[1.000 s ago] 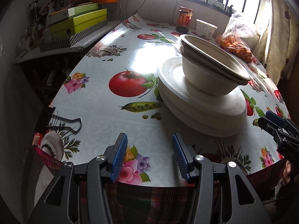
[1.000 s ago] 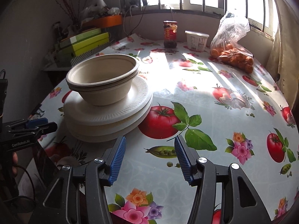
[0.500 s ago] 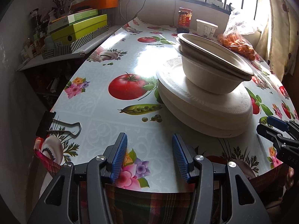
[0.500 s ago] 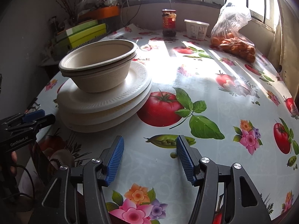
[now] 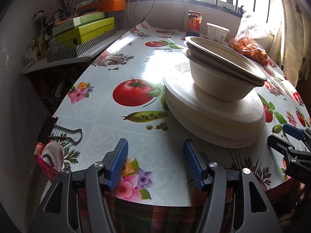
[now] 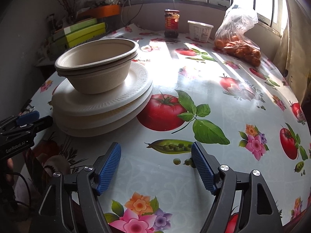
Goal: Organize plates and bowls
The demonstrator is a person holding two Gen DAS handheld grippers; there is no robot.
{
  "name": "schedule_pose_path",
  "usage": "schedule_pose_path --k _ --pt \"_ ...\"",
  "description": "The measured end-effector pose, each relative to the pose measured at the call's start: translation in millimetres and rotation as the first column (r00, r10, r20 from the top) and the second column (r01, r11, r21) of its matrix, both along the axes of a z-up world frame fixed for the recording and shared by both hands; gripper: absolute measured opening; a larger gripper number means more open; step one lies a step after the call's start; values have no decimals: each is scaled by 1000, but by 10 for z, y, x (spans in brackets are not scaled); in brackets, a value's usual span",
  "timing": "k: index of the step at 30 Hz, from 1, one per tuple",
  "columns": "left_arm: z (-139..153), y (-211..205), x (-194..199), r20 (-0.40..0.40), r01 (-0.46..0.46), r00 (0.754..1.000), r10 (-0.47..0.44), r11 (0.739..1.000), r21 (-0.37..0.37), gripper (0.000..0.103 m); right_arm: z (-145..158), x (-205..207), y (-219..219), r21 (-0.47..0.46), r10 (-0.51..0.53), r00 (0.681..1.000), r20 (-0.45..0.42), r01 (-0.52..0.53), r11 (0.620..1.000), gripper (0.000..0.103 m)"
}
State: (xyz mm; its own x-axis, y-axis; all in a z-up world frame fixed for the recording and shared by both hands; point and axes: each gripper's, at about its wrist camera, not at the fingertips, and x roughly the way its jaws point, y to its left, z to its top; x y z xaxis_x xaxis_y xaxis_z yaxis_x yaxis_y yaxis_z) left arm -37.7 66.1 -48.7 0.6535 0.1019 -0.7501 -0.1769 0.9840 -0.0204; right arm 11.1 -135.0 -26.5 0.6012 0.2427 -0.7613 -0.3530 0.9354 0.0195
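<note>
Two nested beige paper bowls point(image 5: 221, 71) point(image 6: 97, 68) sit on a stack of white foam plates point(image 5: 213, 116) point(image 6: 101, 104) on the table with a fruit-print cloth. My left gripper point(image 5: 155, 161) is open and empty, low over the table's near edge, left of the stack. My right gripper point(image 6: 156, 165) is open and empty, over the cloth to the right of the stack. Each gripper shows at the edge of the other's view: the right gripper point(image 5: 287, 136) and the left gripper point(image 6: 29, 120).
A binder clip point(image 5: 56, 132) clamps the cloth at the left edge. At the back stand a red jar point(image 6: 171, 23), a white tub point(image 6: 200, 30) and a bag of orange fruit point(image 6: 237, 42). Boxes point(image 5: 83, 31) sit on a side shelf at left.
Both grippers have drifted slightly closer and lower toward the table and the stack; both stay open. The stack has not moved.
</note>
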Motion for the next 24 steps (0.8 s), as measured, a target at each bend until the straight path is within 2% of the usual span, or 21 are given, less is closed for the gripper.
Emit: schedule_pose_path --k 6,24 --pt "-2 -5 1 2 -2 1000 2 1000 4 61 -9 1 1 -3 -3 1000 2 3 1000 81" --pt "5 -19 -8 8 -5 1000 5 1000 3 61 -15 -1 -9 -3 -4 1000 3 4 1000 83"
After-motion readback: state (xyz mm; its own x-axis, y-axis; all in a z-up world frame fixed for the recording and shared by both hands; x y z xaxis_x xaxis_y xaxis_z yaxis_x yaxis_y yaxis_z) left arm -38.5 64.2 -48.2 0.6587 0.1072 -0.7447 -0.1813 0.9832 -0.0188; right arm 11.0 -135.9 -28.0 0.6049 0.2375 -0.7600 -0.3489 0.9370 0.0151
